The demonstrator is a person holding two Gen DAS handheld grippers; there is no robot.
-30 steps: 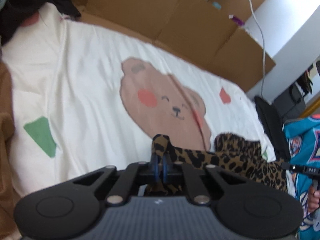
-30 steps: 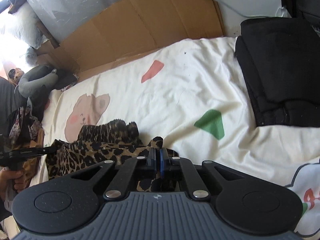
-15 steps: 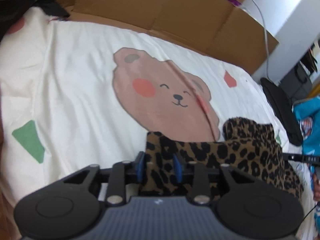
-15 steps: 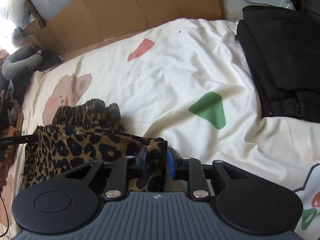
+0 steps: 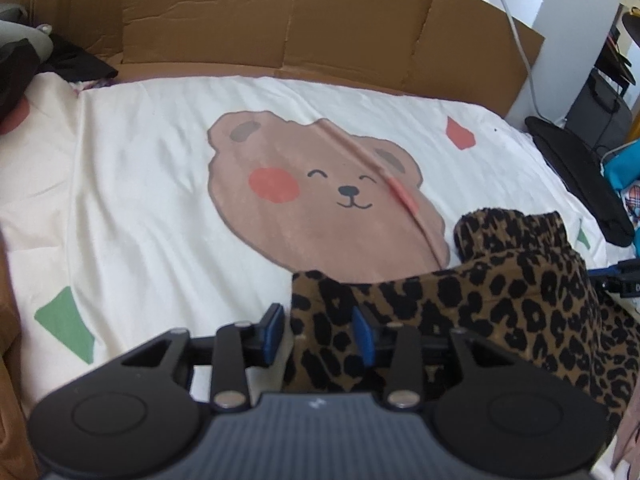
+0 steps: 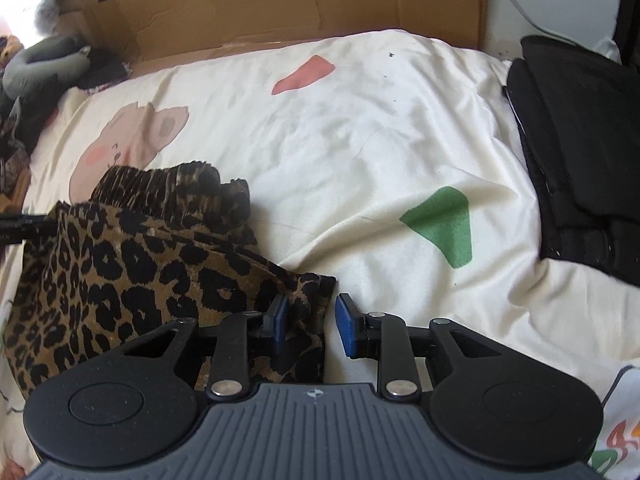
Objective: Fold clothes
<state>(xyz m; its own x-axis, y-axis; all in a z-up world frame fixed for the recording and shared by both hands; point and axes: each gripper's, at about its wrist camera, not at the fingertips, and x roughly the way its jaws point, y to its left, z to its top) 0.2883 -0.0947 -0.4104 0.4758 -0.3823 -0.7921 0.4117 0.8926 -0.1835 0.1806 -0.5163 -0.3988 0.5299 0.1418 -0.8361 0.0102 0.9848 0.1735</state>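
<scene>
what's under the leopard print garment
The leopard garment lies on the cream bedsheet, covering the lower right edge of the printed bear. Whatever else is beneath is hidden by the fabric.

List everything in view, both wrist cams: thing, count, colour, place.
leopard-print garment: 1, tan and black, folded on the sheet, between both tools
bed sheet: 1, cream with bear, red and green prints, covers the bed
cardboard: flattened, brown, along the far edge of the bed
black clothes: folded pile, right end of the bed
cable: 1, white, against the wall
left tool: open, blue pads, straddling a garment corner
right tool: open, blue pads, at the opposite corner
</scene>
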